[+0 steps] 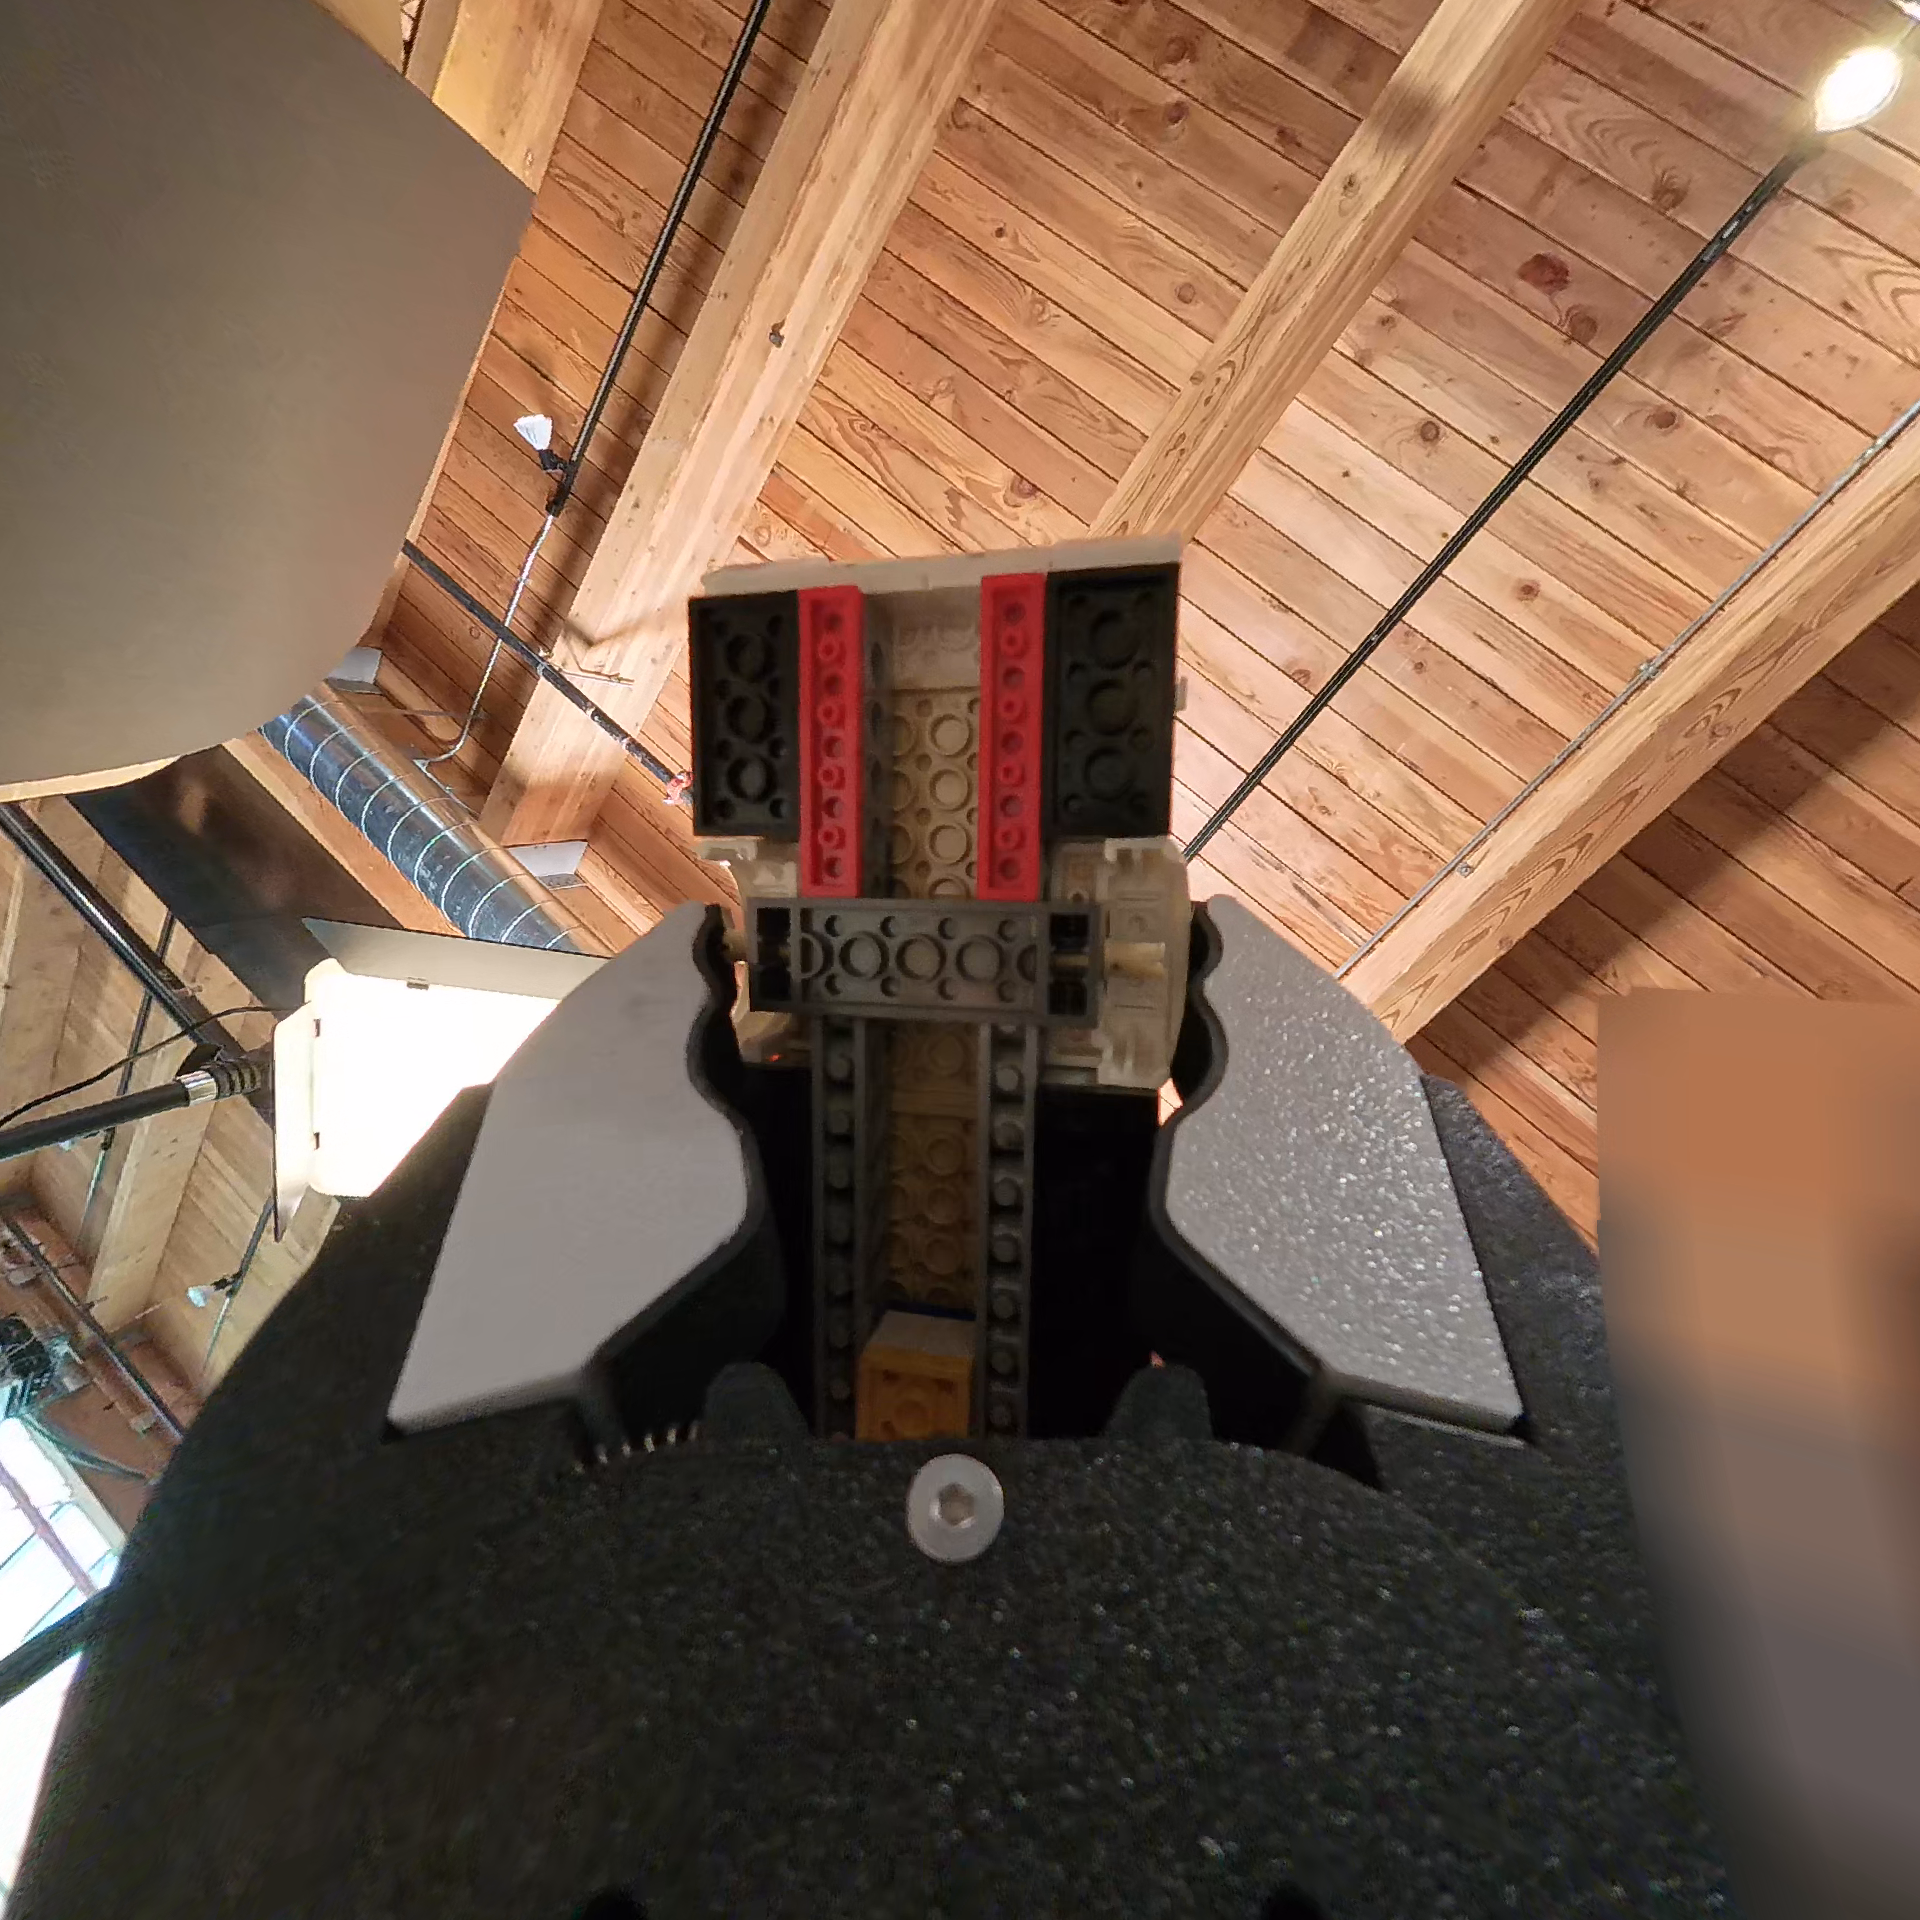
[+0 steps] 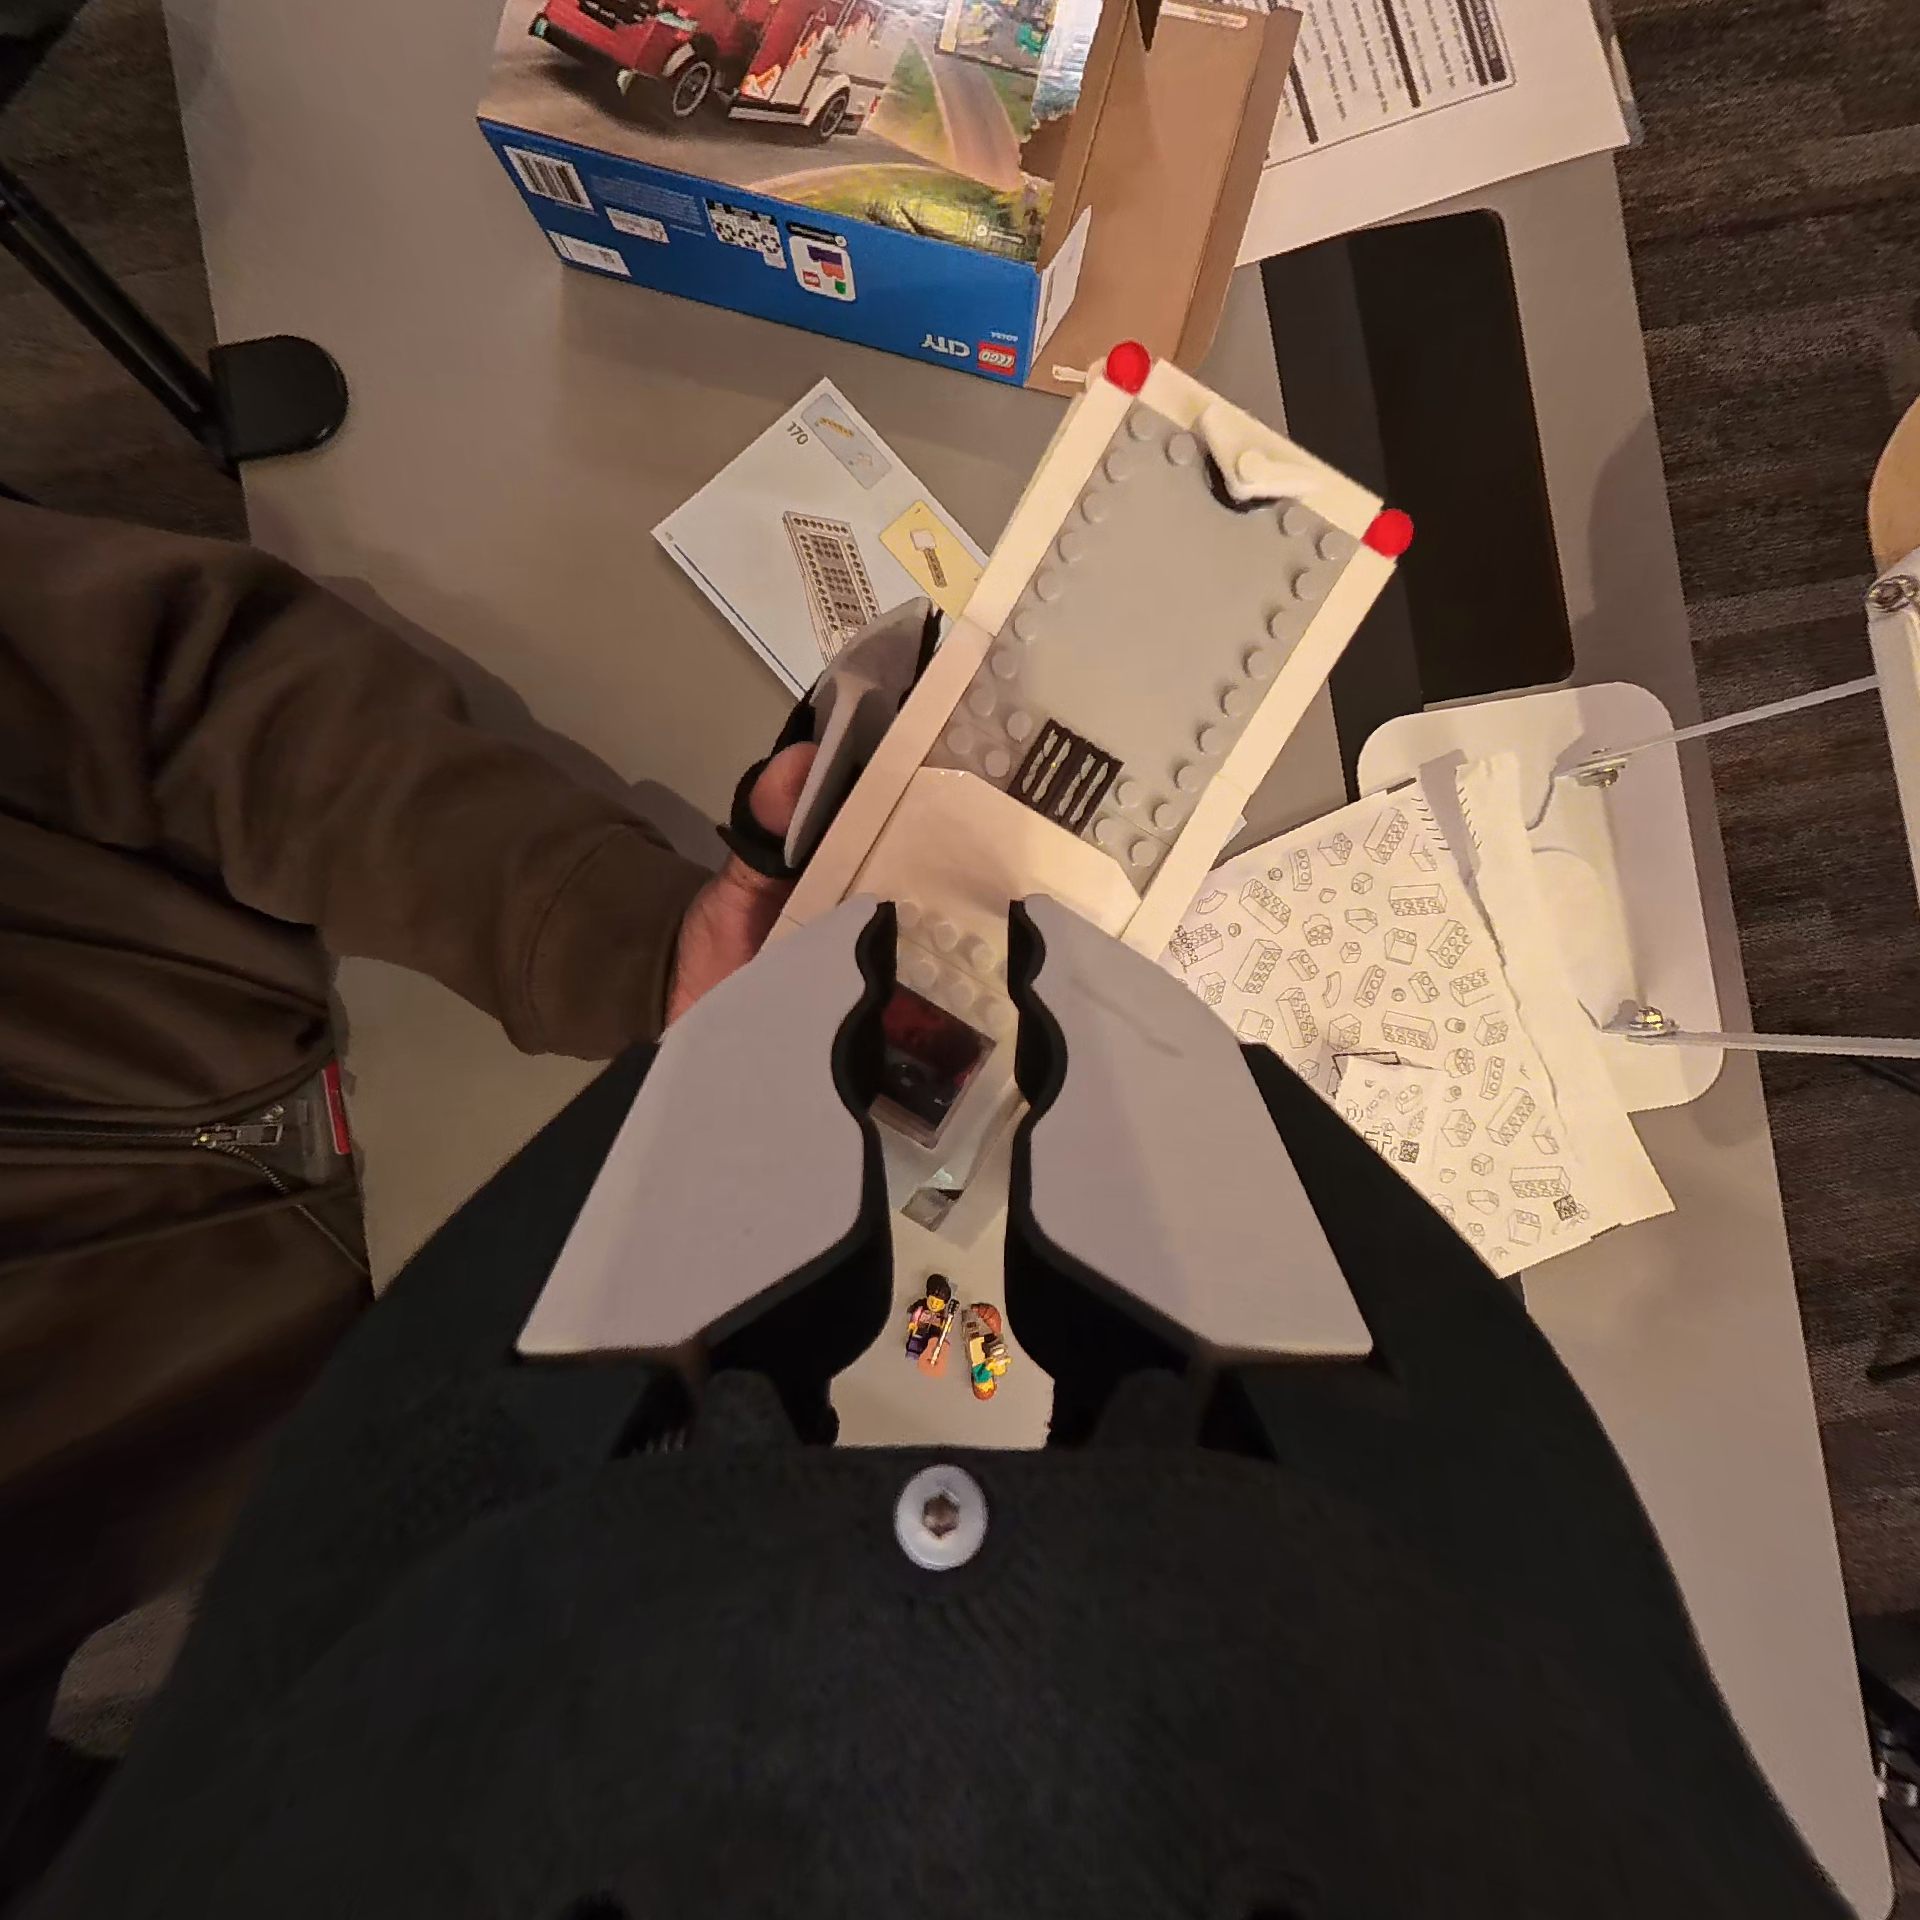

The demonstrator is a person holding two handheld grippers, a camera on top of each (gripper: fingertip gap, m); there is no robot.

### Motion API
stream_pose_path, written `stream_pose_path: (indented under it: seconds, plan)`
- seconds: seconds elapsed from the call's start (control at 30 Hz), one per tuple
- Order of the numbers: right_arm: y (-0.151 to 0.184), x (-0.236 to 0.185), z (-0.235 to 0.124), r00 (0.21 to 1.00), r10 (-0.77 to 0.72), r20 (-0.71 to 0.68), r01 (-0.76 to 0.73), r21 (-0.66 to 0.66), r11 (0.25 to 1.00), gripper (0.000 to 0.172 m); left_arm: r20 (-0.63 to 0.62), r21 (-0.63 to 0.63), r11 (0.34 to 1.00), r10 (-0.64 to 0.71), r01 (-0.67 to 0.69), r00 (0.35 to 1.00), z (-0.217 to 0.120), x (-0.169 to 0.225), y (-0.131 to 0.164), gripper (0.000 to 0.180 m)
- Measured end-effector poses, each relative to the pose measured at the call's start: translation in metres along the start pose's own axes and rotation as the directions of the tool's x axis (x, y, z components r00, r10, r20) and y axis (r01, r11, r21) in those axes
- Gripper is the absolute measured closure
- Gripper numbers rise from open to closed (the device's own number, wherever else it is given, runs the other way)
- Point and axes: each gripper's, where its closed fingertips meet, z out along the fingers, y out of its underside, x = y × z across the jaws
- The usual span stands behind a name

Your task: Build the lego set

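My left gripper [image 1: 956, 935] points up at a wooden ceiling and is shut on a brick-built vehicle model [image 1: 935, 727], its pads pressed on the model's white sides. I see the underside with black, red and grey plates. In the right wrist view the same model [image 2: 1143, 623] shows white walls, a grey studded top and two red round studs at its far end. One left gripper finger [image 2: 862, 686] presses on its left side. My right gripper [image 2: 951, 914] is at the model's near end, its pads closed on a white studded piece [image 2: 951, 961] above a dark transparent part [image 2: 925, 1060].
The grey table [image 2: 416, 364] carries a blue toy box [image 2: 790, 239], an instruction booklet [image 2: 790, 520], torn white paper bags with brick print [image 2: 1382, 997], two minifigures [image 2: 956, 1335], printed sheets [image 2: 1455, 73] and a black pad [image 2: 1455, 416]. A person's brown sleeve [image 2: 312, 779] is at the left. One gripper's finger ends stand about 7 centimeters off the other's.
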Motion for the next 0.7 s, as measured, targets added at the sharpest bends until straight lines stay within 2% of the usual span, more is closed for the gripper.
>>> stream_pose_path:
  seconds: [0.43,0.6,0.7]
  plan:
    - [0.000,-0.018,0.012,0.999,-0.033,0.008,0.033,0.026,0.999,0.157,-0.032,-0.032,0.995,-0.094,0.093,0.995,-0.014,0.006,-0.002,0.097]
    - [0.000,-0.043,0.022,0.996,-0.068,0.054,0.064,0.079,0.995,0.148,-0.025,-0.038,0.997,-0.070,0.069,0.997,-0.029,0.024,-0.007,0.097]
    - [-0.001,-0.050,0.022,0.994,-0.104,0.030,0.100,0.115,0.988,0.140,-0.027,-0.023,0.998,-0.065,0.064,0.998,-0.035,0.036,-0.012,0.097]
